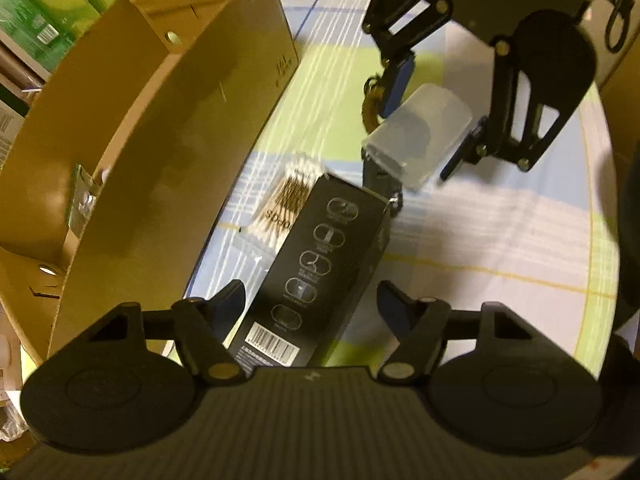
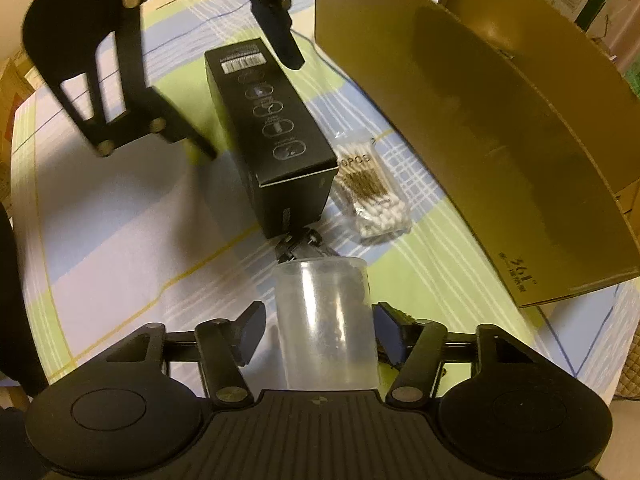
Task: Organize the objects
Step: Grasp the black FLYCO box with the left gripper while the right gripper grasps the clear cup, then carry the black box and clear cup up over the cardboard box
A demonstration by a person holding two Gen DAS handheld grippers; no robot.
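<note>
Right wrist: ribbed translucent plastic jar [image 2: 326, 320], matte black carton [image 2: 276, 128].

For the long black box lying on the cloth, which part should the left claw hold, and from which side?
Grip the black box across its two long narrow sides, near the barcode end, coming from above. It lies flat, and the left claw already straddles that width.

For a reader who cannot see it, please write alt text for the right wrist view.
The right gripper straddles a clear plastic cup lying on a checked cloth. Beyond lie a black carton and a bag of cotton swabs; a cardboard box stands right, the left gripper over the carton.
</note>
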